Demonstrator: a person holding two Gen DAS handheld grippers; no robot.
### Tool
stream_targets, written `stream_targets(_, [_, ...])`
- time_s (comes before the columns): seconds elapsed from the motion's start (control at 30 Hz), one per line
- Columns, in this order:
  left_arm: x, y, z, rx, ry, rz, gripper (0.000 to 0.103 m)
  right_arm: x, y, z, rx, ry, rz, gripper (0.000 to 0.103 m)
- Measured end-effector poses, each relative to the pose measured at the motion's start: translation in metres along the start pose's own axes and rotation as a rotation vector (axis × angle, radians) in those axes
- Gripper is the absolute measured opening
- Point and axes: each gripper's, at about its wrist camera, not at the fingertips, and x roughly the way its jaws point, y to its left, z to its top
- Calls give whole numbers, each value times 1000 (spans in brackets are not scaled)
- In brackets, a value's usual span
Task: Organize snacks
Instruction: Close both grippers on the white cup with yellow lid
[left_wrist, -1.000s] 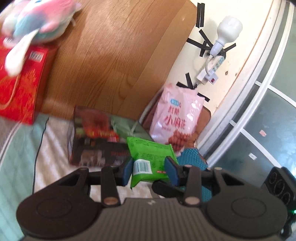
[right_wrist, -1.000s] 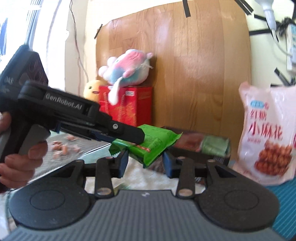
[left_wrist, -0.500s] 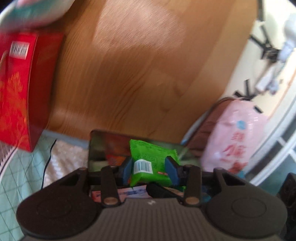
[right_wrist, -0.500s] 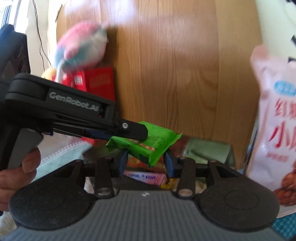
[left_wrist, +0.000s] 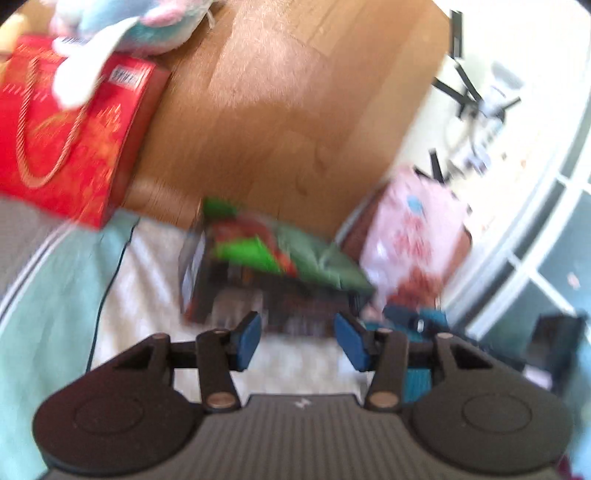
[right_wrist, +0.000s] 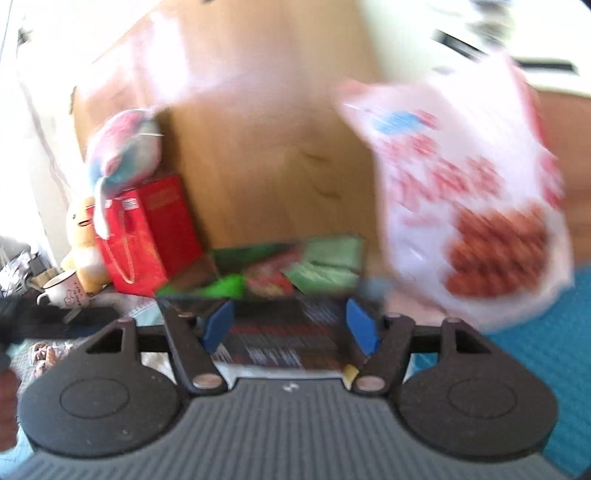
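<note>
Both views are blurred by motion. A dark snack box (left_wrist: 273, 295) stands on the bed against the wooden board, with green and red packets inside. The bright green packet (left_wrist: 247, 254) lies in it at the left; it also shows in the right wrist view (right_wrist: 225, 286). My left gripper (left_wrist: 297, 339) is open and empty, in front of the box. My right gripper (right_wrist: 291, 325) is open and empty, close to the front of the box (right_wrist: 284, 332). A pink snack bag (left_wrist: 413, 236) leans to the right of the box, large in the right wrist view (right_wrist: 469, 221).
A red gift bag (left_wrist: 66, 136) with a plush toy (left_wrist: 122, 22) on top stands at the left by the wooden board (left_wrist: 280, 110). A yellow plush (right_wrist: 83, 240) and a cup (right_wrist: 61, 291) sit further left. A teal mat (right_wrist: 535, 350) lies at the right.
My left gripper has opened and let go of the green packet, which now lies in the snack box. Both grippers have pulled back from the box. The right gripper has opened wider.
</note>
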Motion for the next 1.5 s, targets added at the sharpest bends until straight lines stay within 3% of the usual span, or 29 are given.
stream_targets(0.17, [-17, 20, -47, -51, 74, 26, 43, -3, -28, -24, 108, 104, -53, 79])
stream_targets(0.33, [-27, 29, -54, -105, 73, 38, 42, 27, -18, -31, 68, 193, -70, 77])
stream_targets(0.37, [-30, 28, -54, -101, 66, 36, 42, 27, -15, -33, 43, 200, -86, 72])
stream_targets(0.4, [-34, 26, -54, -98, 60, 32, 42, 30, -11, -33, 19, 206, -99, 57])
stream_targets(0.5, [-40, 23, -55, -95, 47, 23, 42, 34, 1, -33, -34, 213, -101, 54])
stream_targets(0.63, [-48, 24, -56, -126, 52, -17, 42, 14, 25, -41, -35, 232, 21, 54])
stream_targets(0.8, [-56, 31, -60, -180, 75, -63, 46, -37, 77, -65, -137, 223, 213, 54])
stream_targets(0.93, [-54, 26, -67, -179, 119, -95, 49, -44, 115, -89, -218, 292, 323, 55])
stream_targets(1.07, [-57, 23, -75, -180, 138, -111, 53, -41, 129, -101, -273, 303, 295, 58])
stream_targets(1.17, [-65, 23, -79, -172, 138, -119, 54, -41, 132, -102, -295, 318, 303, 74])
stream_targets(1.2, [-68, 25, -81, -175, 139, -123, 55, -44, 132, -103, -308, 318, 304, 74])
stream_targets(1.27, [-72, 27, -85, -183, 145, -135, 55, -47, 132, -104, -337, 315, 298, 74])
stream_targets(1.37, [-66, 27, -93, -187, 171, -141, 46, -50, 131, -111, -367, 309, 291, 73])
stream_targets(1.4, [-62, 26, -95, -179, 179, -131, 38, -50, 132, -111, -376, 302, 289, 66])
stream_targets(1.47, [-56, 24, -94, -162, 175, -110, 35, -47, 136, -110, -400, 291, 269, 63])
stream_targets(1.5, [-54, 24, -90, -163, 171, -103, 35, -44, 139, -110, -421, 282, 244, 55])
